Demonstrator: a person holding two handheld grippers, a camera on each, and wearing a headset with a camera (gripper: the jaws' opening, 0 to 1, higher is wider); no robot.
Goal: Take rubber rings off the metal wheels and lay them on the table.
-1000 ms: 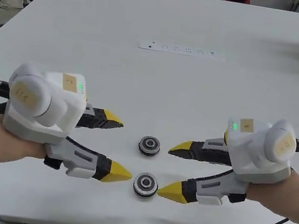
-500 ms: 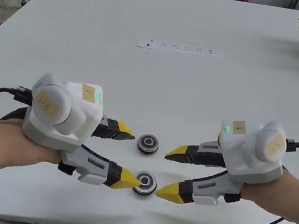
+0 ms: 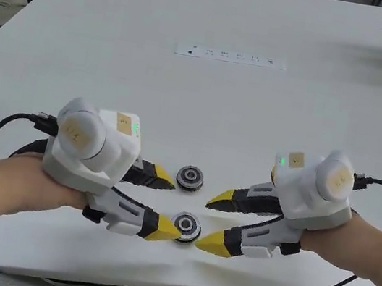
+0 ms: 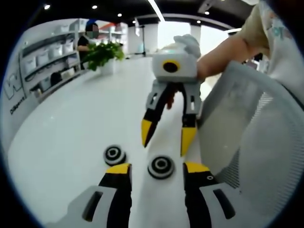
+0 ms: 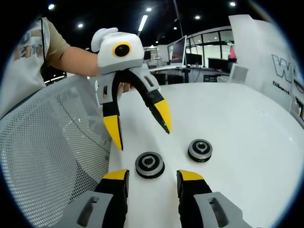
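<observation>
Your left gripper (image 3: 168,207) is spread wide and grips nothing. Your right gripper (image 3: 207,221), facing it, is just as open and just as empty. The near wheel (image 3: 186,225) lies flat between their nearer yellow tips, just beside both; you cannot tell whether either tip touches it. In each gripper view it sits just ahead of the gap between the jaws. It is a small silvery disc with a dark rubber ring (image 5: 138,165) round its rim. The far wheel (image 3: 189,177) looks the same and lies just beyond on the white table (image 3: 184,98), near the farther tips.
</observation>
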